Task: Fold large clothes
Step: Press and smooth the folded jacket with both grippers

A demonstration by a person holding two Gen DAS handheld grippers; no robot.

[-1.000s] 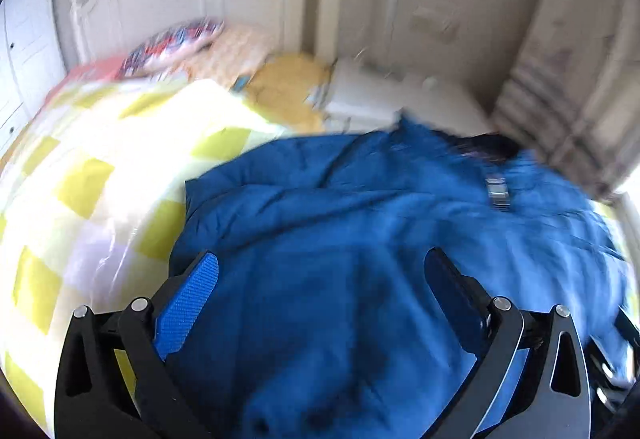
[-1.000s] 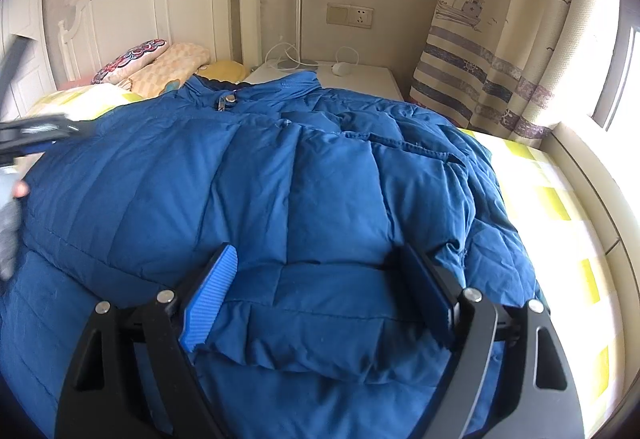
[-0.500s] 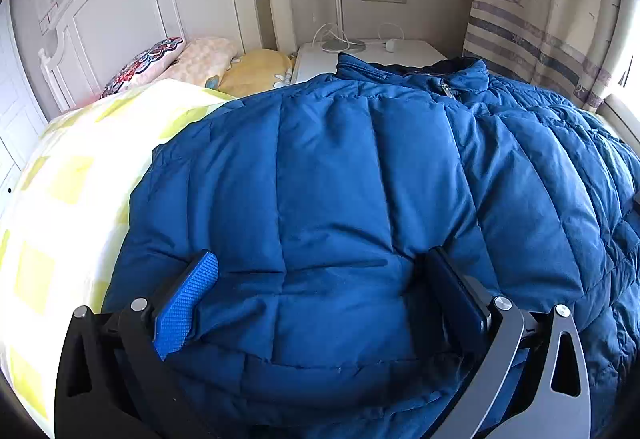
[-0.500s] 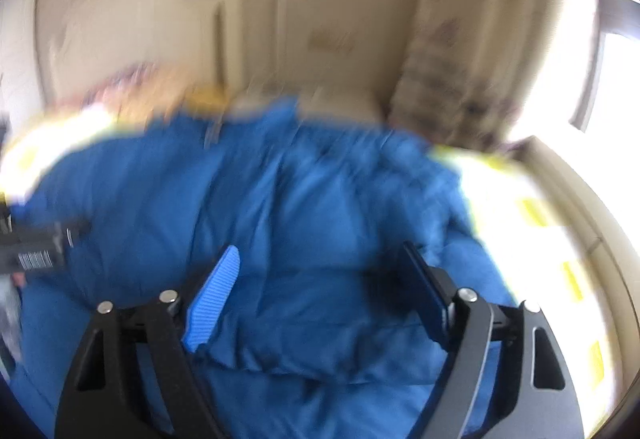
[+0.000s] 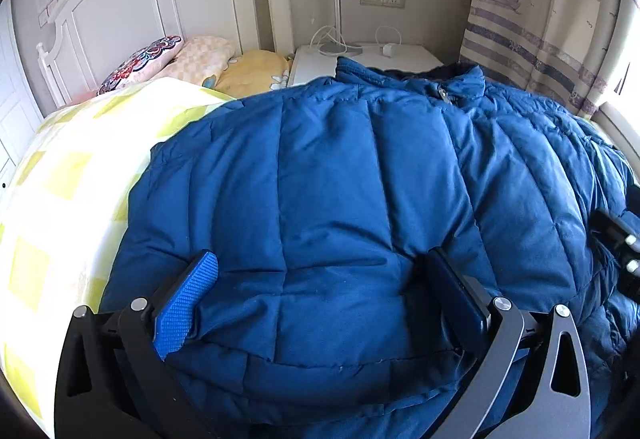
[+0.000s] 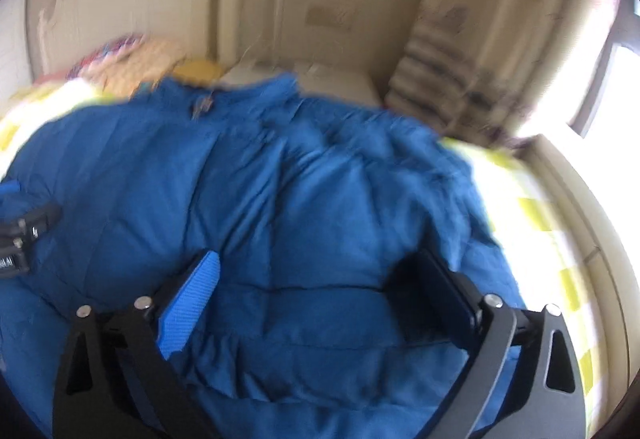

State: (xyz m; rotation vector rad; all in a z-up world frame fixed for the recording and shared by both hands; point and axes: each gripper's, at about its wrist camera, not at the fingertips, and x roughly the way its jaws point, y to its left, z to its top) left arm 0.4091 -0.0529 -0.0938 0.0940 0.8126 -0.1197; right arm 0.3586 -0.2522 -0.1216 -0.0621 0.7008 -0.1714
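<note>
Left gripper (image 5: 320, 291): jaws spread wide, puffy quilted blue down jacket (image 5: 360, 179) bulging between them; pads touch fabric at sides, whether they pinch – cannot tell. View sharp now, blurred a second ago: hand has settled low over jacket's near edge

Jacket lies spread on yellow-checked bedsheet (image 5: 72, 175), collar far beyond jaws, toward white nightstand (image 5: 400, 55)

Right gripper (image 6: 316, 287): jaws have just been opening, jacket hem between them, released. View smeared, hand in motion

Judgement: hem let go, fold or regrip comes next

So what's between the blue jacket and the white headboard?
In the left wrist view, yellow checked bedding and pillows lie between the blue jacket and the headboard.
</note>
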